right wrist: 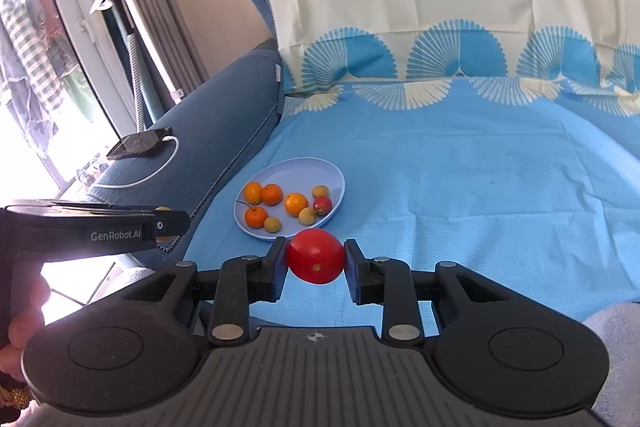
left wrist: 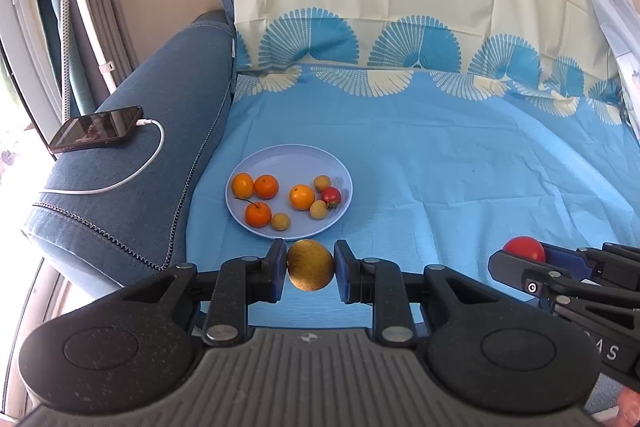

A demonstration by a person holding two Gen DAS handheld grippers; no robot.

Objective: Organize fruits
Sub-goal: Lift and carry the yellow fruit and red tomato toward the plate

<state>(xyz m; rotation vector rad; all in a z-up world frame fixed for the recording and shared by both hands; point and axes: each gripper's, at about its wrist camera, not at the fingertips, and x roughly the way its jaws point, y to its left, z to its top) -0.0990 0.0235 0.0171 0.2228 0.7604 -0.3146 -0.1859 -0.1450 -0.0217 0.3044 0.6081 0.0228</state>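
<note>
Phone (left wrist: 96, 134): far left on the blue sofa arm (left wrist: 132, 163), charging by a white cable — well apart from your work, leave it be.

Plate (left wrist: 256, 163): pale blue, on the blue patterned sheet (left wrist: 460, 163) just beside the sofa arm. It already carries four small oranges (left wrist: 266, 186), three small tan fruits (left wrist: 322, 182) and one little red fruit (left wrist: 331, 195).

Left gripper (left wrist: 310, 271): your jaws are clamped on a round yellow-brown fruit (left wrist: 310, 271), pads pressing on both its sides, held just short of the plate's near rim.

Right gripper (right wrist: 316, 262): closed on a red tomato (right wrist: 316, 255), gripped at its sides, also near the plate's front edge and off to the right of your left gripper.

Step in hand: by my reading, you are carrying both fruits to the plate — the placing is not yet done.

Next move: bring each fruit over a bare part of the plate; the right-hand and far side look freest. Lower before you release, since round fruit will likely roll. Set them down one at a time so your grippers do not collide.
</note>
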